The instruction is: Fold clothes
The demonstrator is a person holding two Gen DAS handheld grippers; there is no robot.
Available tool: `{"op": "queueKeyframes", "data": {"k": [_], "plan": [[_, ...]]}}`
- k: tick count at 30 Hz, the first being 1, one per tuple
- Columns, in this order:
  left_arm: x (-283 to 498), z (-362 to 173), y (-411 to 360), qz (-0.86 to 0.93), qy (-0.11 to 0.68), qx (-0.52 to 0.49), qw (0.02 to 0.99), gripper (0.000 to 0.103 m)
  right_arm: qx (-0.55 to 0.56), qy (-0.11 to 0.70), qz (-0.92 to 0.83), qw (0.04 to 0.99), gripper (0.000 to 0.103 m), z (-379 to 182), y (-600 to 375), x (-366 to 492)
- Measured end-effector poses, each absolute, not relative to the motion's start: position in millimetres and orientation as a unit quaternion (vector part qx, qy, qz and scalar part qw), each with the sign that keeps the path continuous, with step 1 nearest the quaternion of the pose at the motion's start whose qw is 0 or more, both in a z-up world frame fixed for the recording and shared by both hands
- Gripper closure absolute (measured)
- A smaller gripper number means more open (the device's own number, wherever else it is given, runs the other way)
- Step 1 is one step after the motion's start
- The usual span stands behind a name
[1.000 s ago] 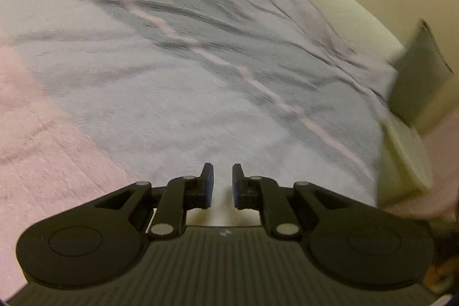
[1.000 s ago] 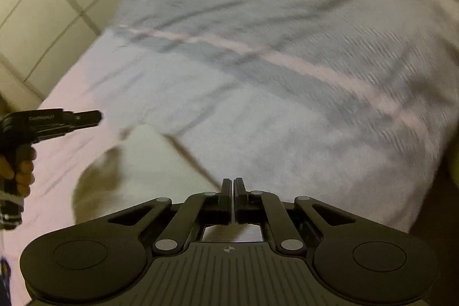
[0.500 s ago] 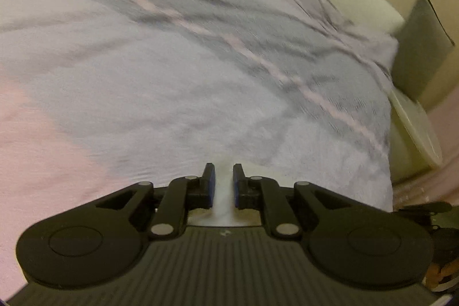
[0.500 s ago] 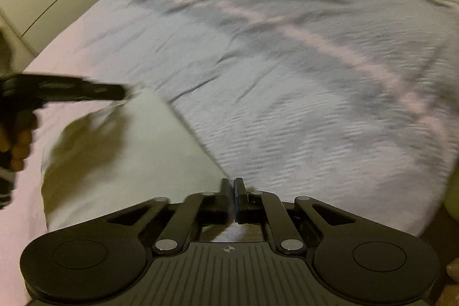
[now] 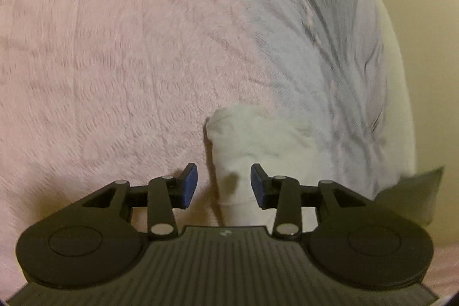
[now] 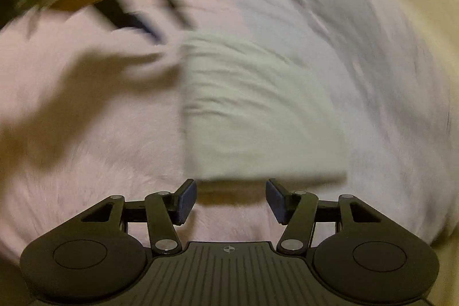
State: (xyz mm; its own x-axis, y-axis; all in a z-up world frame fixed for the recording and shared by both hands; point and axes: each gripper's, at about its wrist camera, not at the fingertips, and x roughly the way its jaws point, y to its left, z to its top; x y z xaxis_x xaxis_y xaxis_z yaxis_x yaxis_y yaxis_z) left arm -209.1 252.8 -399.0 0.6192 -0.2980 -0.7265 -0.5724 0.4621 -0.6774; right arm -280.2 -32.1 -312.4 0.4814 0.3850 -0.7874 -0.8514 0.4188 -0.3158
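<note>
While the white garment [image 6: 258,111] lies on the pink blanket [image 5: 100,62], a grey sheet [image 5: 338,53] spreads beside it. Both the left gripper [image 5: 223,185] and right gripper [image 6: 231,198] have just sprung apart, clamping nothing.

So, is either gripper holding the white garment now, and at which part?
No. Both the left gripper and right gripper have just been opening; the folded white cloth garment lies released on the pink bed cover.

Count from my two tools — one white garment [image 6: 258,116], lying on the one pink blanket [image 6: 94,162]. One grey-lavender striped cover [image 5: 338,53] just beside the garment, also on the blanket. Two grippers — my left gripper [image 5: 223,185] and my right gripper [image 6: 231,198]. One grey cushion [image 5: 413,191] past the cover's edge.
</note>
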Motion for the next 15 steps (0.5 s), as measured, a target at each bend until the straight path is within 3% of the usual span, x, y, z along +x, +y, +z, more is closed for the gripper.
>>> {"op": "queueKeyframes", "data": {"k": [4,5,6,8,10,15], "plan": [[-202.4,-420.4,253.3,0.095,0.415,-0.53,0.733,0.069,-0.472,0.231,0.382,0.76,0.046,-344.2,-3.9,-310.7],[-199.9,-424.5,254.2,0.092,0.411,-0.532,0.735,0.073,-0.498,0.215,0.371,0.754,0.046,-354.5,0.8,-313.7],[-197.3,-428.6,255.1,0.088,0.407,-0.533,0.736,0.084,-0.519,0.204,0.356,0.75,0.048,-365.5,4.2,-311.7],[-191.2,-433.3,255.9,0.074,0.406,-0.529,0.742,0.1,-0.54,0.199,0.332,0.747,0.069,-380.1,5.1,-304.1],[-187.4,-431.4,257.8,0.061,0.41,-0.512,0.752,0.1,-0.525,0.222,0.328,0.754,0.099,-380.5,1.7,-293.5],[-180.0,-425.8,271.4,0.028,0.407,-0.485,0.773,0.1,-0.527,0.253,0.295,0.756,0.103,-383.3,-11.6,-272.5]]}}
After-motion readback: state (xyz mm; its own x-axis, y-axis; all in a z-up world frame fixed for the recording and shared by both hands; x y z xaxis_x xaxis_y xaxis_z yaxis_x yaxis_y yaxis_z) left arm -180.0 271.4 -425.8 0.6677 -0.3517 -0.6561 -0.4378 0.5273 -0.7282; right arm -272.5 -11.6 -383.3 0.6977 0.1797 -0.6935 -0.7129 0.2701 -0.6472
